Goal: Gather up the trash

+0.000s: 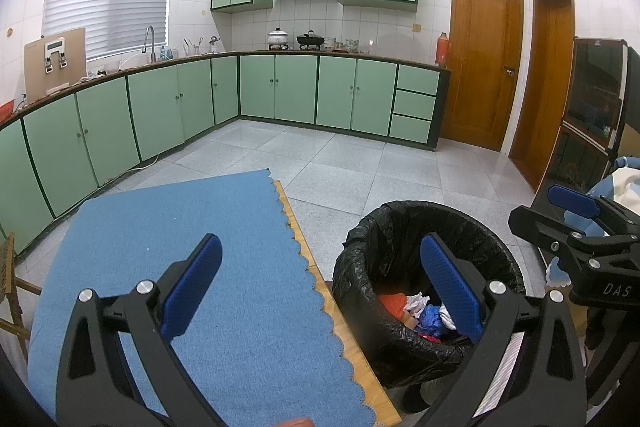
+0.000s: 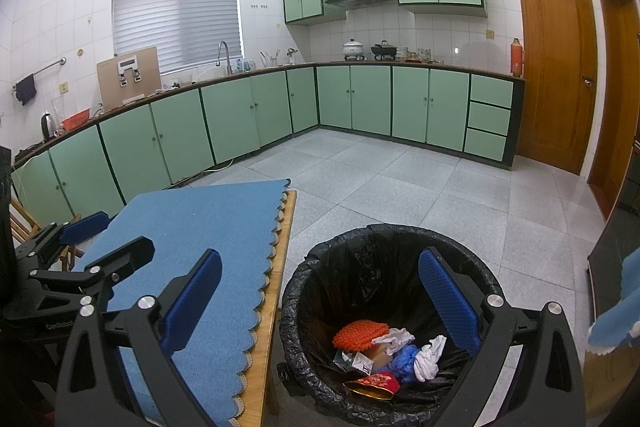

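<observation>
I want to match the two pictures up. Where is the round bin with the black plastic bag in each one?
Left wrist view: the round black-bagged bin sits lower right, partly behind the left gripper.
Right wrist view: the bin sits bottom centre, with trash visible inside.
Shared landmark: the blue scalloped cloth on the wooden table, just left of the bin.

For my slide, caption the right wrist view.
Open right gripper above lined bin of trash.

Bright even light, sharp, fisheye-bent edges.
</observation>
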Motion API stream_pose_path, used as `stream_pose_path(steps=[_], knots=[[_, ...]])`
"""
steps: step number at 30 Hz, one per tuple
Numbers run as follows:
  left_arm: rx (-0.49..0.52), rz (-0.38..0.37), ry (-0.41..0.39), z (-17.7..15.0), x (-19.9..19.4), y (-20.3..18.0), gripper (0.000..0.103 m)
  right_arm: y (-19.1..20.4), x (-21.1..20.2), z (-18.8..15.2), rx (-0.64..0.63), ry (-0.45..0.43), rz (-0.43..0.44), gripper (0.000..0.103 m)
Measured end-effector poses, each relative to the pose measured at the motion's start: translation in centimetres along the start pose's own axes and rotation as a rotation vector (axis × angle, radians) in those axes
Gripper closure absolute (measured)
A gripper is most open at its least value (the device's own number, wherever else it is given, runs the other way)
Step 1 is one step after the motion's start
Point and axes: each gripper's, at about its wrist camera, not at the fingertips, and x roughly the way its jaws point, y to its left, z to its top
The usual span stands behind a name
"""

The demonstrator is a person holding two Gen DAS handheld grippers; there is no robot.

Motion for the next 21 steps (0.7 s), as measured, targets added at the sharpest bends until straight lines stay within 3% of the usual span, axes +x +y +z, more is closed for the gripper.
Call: stream_pose_path(steps=[21], knots=[[0.001,0.0,0.0,0.04,-0.05,-0.09,0.006,0.01,0.07,0.05,0.003,0.001,0.0,0.006]])
